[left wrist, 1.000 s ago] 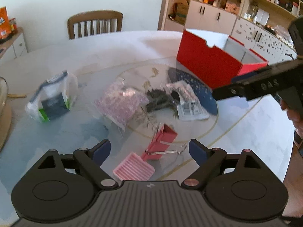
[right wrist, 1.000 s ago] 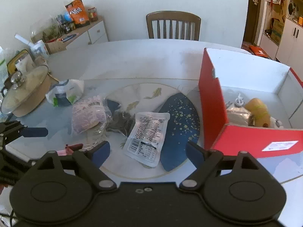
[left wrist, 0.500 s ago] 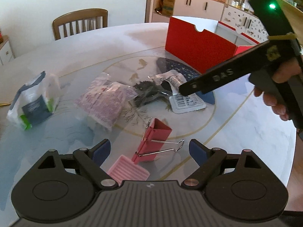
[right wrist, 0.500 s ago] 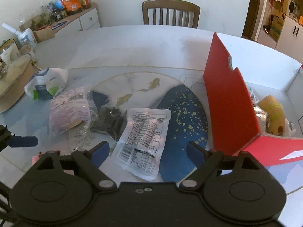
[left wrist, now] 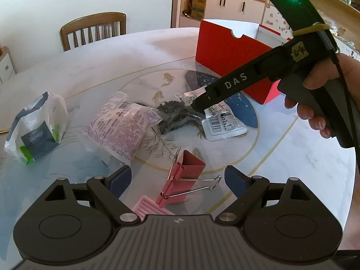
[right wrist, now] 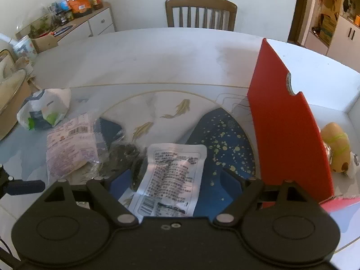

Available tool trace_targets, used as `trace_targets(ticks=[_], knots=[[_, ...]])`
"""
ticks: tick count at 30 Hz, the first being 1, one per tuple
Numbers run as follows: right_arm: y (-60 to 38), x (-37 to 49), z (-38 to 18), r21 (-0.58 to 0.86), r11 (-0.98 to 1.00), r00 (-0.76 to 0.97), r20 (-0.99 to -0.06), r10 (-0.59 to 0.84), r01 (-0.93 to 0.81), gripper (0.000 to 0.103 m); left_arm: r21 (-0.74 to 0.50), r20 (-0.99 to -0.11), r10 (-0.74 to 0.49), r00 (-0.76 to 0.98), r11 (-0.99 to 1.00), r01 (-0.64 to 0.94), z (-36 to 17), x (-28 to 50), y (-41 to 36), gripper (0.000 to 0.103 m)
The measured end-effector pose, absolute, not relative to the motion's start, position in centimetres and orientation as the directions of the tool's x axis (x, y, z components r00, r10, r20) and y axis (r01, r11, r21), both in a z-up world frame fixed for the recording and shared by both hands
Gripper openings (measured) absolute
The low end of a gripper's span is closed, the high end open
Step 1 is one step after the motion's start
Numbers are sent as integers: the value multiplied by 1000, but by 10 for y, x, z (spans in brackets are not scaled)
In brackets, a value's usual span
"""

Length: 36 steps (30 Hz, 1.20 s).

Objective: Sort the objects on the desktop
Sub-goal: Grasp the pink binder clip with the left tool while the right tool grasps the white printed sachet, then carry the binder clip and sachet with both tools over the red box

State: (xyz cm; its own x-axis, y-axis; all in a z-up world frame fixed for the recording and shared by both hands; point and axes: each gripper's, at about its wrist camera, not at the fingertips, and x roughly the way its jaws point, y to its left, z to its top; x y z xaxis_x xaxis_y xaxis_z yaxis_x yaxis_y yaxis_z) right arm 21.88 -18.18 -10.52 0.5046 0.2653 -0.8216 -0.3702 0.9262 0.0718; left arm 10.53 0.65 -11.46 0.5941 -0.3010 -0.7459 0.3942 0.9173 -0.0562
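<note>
My left gripper (left wrist: 177,178) is open, its fingers either side of a pink binder clip (left wrist: 183,176) on the table, with a pink ribbed pad (left wrist: 150,207) just below it. My right gripper (right wrist: 174,180) is open and low over a silver printed sachet (right wrist: 171,177), which also shows in the left wrist view (left wrist: 222,124). A dark bag of black bits (right wrist: 121,157) lies left of the sachet. A pink printed packet (left wrist: 121,128) and a white-green bag (left wrist: 36,128) lie further left. The red box (right wrist: 285,126) stands at right and holds a tan toy (right wrist: 336,148).
The round marble table (left wrist: 135,56) has a blue speckled inlay (right wrist: 225,139). A wooden chair (right wrist: 200,13) stands behind it. A covered pot (right wrist: 9,90) sits at the far left edge. Cabinets and shelves line the walls.
My right gripper has moved forward and down over the sachet. My left gripper has closed in on the binder clip, which now lies between its fingers.
</note>
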Motion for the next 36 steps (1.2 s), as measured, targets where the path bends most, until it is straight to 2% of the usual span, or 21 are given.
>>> trace_targets(ticks=[6, 12, 17, 19, 21, 22, 36], knots=[[-181, 228, -115, 82, 939, 482, -841, 245, -334, 83, -36, -755, -295, 586, 911, 412, -120, 107, 2, 90], [-179, 231, -125, 89, 948, 469, -852, 232, -307, 81, -29, -754, -302, 583, 902, 430, -123, 108, -1, 78], [-177, 230, -127, 76, 945, 476, -849, 229, -319, 78, -22, -762, -307, 570, 892, 452, -125, 110, -5, 58], [-176, 230, -127, 69, 942, 477, -849, 229, -329, 75, -25, -764, -309, 567, 891, 452, -126, 111, -6, 53], [-174, 229, -126, 58, 938, 477, -849, 227, -342, 65, -25, -764, -307, 567, 893, 450, -126, 111, -6, 45], [-173, 229, -125, 54, 937, 477, -850, 225, -346, 63, -29, -764, -309, 566, 893, 448, -127, 111, -5, 45], [-180, 226, -120, 68, 936, 476, -847, 237, -344, 56, -61, -757, -312, 574, 909, 413, -125, 112, -2, 44]])
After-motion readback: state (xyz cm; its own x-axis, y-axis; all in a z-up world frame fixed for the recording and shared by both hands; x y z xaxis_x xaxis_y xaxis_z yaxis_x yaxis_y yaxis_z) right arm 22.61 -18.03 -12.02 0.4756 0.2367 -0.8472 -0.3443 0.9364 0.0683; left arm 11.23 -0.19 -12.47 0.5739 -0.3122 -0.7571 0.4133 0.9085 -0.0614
